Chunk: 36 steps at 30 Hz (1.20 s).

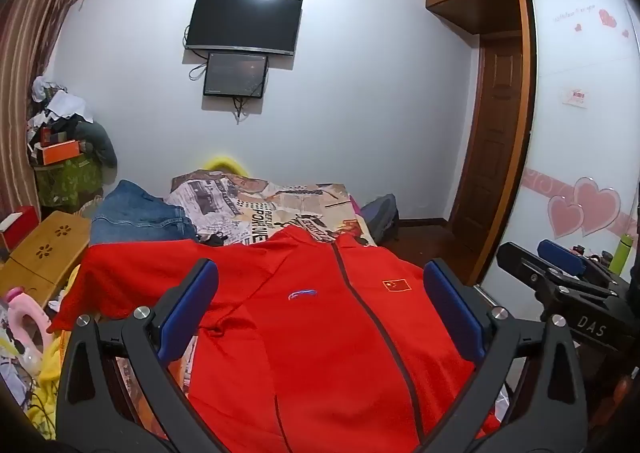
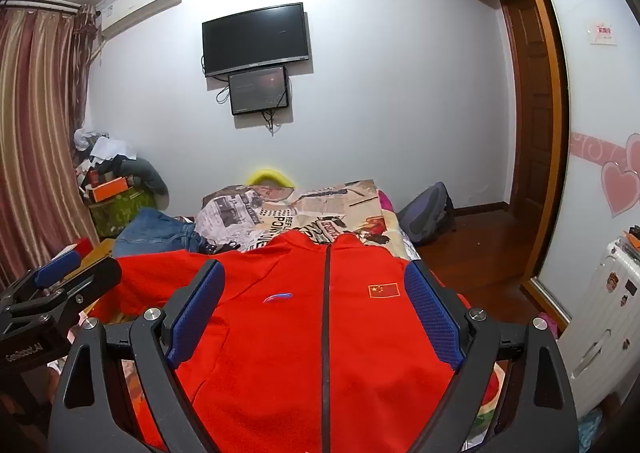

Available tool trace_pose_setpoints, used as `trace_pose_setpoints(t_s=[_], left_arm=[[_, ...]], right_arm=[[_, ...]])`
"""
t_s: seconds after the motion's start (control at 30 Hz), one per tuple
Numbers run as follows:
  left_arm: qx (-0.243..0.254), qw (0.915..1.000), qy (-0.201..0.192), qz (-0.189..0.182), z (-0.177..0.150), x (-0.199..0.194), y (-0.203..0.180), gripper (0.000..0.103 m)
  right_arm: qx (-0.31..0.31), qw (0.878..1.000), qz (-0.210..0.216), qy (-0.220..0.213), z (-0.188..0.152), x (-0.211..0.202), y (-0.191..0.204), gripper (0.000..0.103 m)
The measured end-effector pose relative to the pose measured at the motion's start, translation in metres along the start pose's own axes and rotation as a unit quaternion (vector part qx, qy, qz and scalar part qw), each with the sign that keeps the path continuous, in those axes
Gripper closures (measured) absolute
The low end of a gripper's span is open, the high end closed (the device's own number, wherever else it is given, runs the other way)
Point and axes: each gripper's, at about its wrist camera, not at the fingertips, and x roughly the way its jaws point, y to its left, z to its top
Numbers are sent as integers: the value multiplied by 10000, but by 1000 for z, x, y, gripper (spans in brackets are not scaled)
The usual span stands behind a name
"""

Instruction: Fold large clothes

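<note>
Red jacket (image 1: pixel 320 333) lies face-up on bed (image 1: pixel 280 209), collar at far end toward TV wall, hem nearest the cameras. Zip (image 2: pixel 326 333) closed, runs straight down the middle. Flag patch (image 2: pixel 383 290) on one chest panel, small blue logo (image 2: pixel 279 297) on the other. One sleeve (image 1: pixel 132 265) spread out flat to the left side; other sleeve not clearly visible, seems to hang past the bed's right edge. Fabric looks like soft knit/fleece, mostly smooth, mild crease near the left armpit. Est. task at start: garment spread, no fold made yet.

Step in hand (judgement): pick grasp pts for first fold. Best to take the spread sleeve at cuff + shoulder seam and bring it across the chest, keeping the edge parallel to the zip; pinch top layer + back layer together so the body doesn't slide. Lift low, drag little — knit will stretch and bunch.

Left gripper (image 1: pixel 320 313): jaws wide apart, holding nothing, above jacket's lower body, no contact seen. Right gripper (image 2: pixel 316 313): same, jaws spread, nothing held, above the zip line.

Around: jeans (image 1: pixel 140 217) on bed just beyond the sleeve, printed quilt (image 1: pixel 256 205) past the collar, backpack (image 2: pixel 428 213) on floor at the right.
</note>
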Motion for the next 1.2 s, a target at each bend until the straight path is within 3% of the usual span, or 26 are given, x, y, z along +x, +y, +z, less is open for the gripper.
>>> trace_pose_setpoints(t_s=[1.2], left_arm=[[-210,9997,99,44,-5,14,19,0]], right_arm=[[17,10000,11,81,-3,4,2,14]])
